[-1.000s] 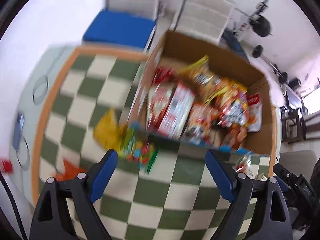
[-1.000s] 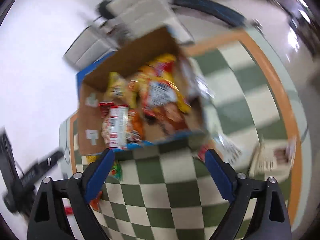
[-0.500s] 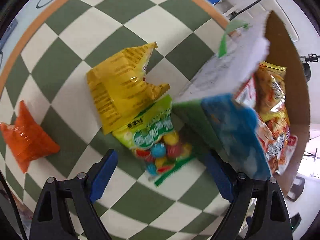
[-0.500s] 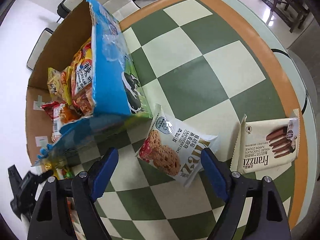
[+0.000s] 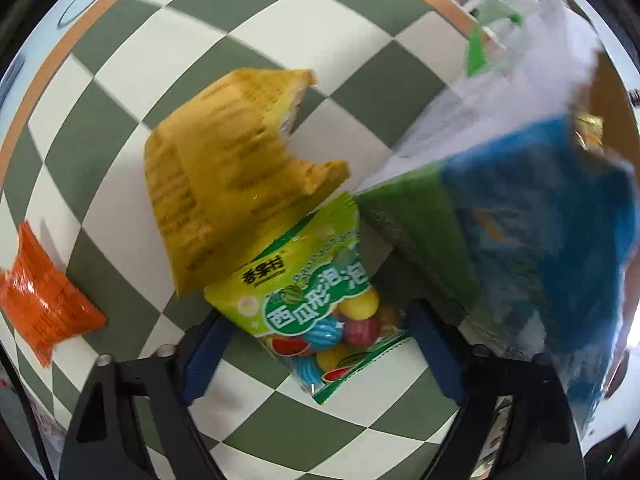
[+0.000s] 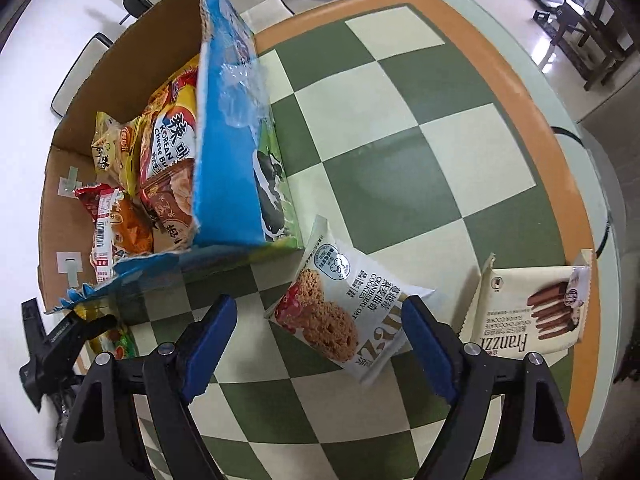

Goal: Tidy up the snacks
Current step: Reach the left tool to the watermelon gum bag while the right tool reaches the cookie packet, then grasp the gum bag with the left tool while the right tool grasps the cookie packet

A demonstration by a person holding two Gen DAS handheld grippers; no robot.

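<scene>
Across the checkered bench we counted three packets by the box between the left fingers, spread wide, and two between the equally wide right fingers.

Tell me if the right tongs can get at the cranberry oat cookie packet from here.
Probably yes. The right tongs are open with the cookie packet lying flat between the fingers, nothing on top of it; the box stands just clear.
</scene>
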